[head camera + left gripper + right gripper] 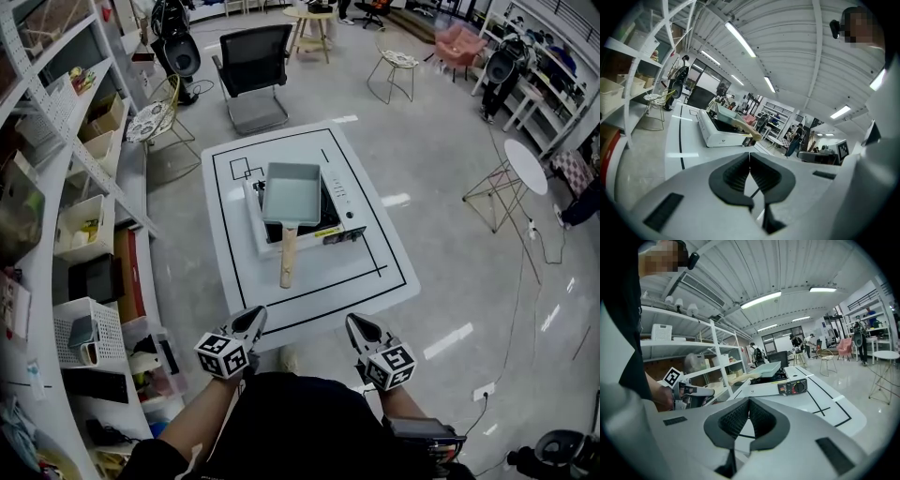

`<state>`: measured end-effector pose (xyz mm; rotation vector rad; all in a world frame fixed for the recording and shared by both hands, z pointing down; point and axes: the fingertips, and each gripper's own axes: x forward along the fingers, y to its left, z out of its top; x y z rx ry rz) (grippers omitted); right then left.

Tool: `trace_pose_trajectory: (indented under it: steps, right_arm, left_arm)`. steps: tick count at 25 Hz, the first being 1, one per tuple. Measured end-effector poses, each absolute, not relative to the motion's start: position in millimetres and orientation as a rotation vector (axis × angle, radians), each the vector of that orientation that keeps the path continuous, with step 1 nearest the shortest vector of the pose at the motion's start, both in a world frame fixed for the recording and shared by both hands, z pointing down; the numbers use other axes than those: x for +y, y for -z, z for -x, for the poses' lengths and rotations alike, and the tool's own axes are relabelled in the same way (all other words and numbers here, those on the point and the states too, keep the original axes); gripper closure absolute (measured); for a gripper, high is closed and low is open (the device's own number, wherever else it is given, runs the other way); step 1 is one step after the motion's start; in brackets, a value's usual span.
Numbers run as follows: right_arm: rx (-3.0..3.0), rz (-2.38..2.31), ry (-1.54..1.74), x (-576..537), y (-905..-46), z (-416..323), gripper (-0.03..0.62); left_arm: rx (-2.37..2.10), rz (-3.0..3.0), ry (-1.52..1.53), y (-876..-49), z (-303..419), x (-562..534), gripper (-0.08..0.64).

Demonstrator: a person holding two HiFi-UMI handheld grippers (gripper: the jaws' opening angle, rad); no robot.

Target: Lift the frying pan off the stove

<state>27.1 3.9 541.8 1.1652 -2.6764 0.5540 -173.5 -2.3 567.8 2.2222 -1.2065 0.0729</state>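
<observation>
A rectangular grey-blue frying pan (292, 192) sits on a white portable stove (343, 231) in the middle of a white table (234, 272). Its wooden handle (288, 255) points toward me. My left gripper (255, 317) and right gripper (356, 323) hover side by side at the table's near edge, short of the handle, both shut and empty. In the left gripper view the jaws (749, 154) meet, with the pan (725, 113) and stove (717, 133) ahead. In the right gripper view the jaws (749, 400) touch; the pan (768, 369) lies ahead and the left gripper (693, 391) shows at the left.
White shelving (89, 169) with boxes and a basket (84, 333) runs along the left. A black office chair (255, 75) stands beyond the table. A round white side table (525, 167) and wire chairs (394, 70) stand at the right. Black lines mark the tabletop.
</observation>
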Motion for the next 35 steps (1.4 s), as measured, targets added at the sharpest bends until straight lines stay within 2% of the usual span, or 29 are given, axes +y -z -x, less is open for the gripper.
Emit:
trace_pose_trajectory:
  steps: [18, 35]
  right_arm:
    - [-2.632, -1.293, -0.501, -54, -521, -26, 0.568]
    - [-2.706, -1.164, -0.532, -88, -528, -8, 0.568]
  left_arm:
    - [-1.16, -2.187, -0.027, -567, 207, -45, 0.549]
    - [-1.129, -2.113, 0.044, -556, 201, -68, 0.549]
